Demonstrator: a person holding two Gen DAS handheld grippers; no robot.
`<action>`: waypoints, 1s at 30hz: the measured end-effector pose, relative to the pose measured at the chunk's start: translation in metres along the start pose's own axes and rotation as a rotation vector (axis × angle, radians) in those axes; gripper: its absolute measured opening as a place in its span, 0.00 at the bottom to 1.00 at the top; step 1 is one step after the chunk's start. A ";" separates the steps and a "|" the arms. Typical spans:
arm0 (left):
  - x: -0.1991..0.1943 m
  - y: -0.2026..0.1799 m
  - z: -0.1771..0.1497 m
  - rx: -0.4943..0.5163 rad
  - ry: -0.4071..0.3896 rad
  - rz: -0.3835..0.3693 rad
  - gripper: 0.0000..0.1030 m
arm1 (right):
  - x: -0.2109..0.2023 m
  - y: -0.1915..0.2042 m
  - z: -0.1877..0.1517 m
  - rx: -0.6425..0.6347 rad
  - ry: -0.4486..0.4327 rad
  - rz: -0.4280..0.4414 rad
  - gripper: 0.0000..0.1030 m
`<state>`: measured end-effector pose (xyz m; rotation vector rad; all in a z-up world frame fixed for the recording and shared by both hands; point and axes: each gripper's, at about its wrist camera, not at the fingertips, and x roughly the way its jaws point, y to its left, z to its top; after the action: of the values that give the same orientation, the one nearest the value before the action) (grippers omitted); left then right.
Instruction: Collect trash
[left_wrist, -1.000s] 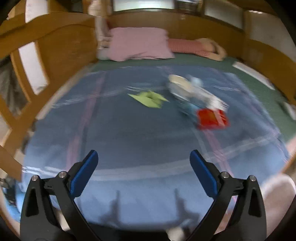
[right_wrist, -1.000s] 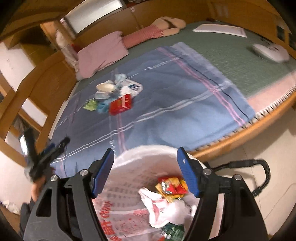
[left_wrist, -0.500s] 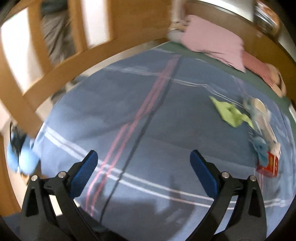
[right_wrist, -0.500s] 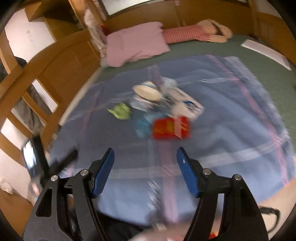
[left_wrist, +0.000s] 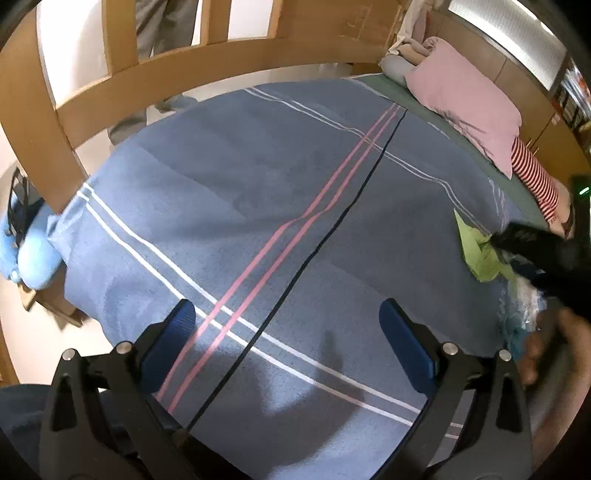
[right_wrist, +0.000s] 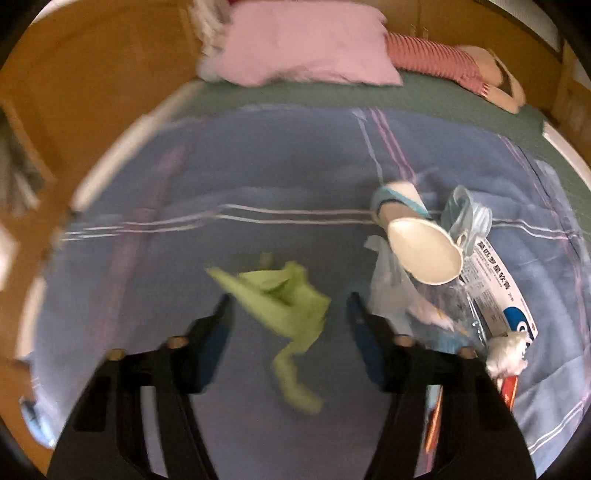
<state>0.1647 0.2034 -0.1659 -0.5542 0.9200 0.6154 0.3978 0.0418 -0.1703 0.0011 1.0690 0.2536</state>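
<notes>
right claw (right_wrist: 290, 310) now closing around green wrapper (right_wrist: 280, 299), cup (right_wrist: 424, 254) alongside

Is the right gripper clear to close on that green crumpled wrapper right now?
Probably yes. The right gripper sits over the green wrapper with a finger on each side, not pressing yet; its fingers have just been closing. Nothing covers the wrapper, and the paper cup lies clear to the right.

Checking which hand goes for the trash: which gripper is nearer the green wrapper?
Right. The right gripper straddles the green wrapper, jaws closing, not yet pressing. The left gripper hangs over bare blanket, well aside.
</notes>
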 end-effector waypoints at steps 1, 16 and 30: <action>0.001 0.001 0.000 -0.011 0.006 -0.009 0.96 | 0.007 0.001 -0.002 -0.010 0.005 -0.024 0.38; -0.028 0.041 0.006 -0.251 -0.159 -0.071 0.96 | -0.069 -0.019 -0.093 -0.109 0.177 0.515 0.02; 0.001 -0.067 -0.025 0.284 0.125 -0.388 0.96 | -0.079 -0.208 -0.122 0.611 0.098 0.192 0.68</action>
<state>0.1980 0.1397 -0.1671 -0.5001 0.9657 0.0976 0.2985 -0.1910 -0.1867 0.6473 1.2107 0.0919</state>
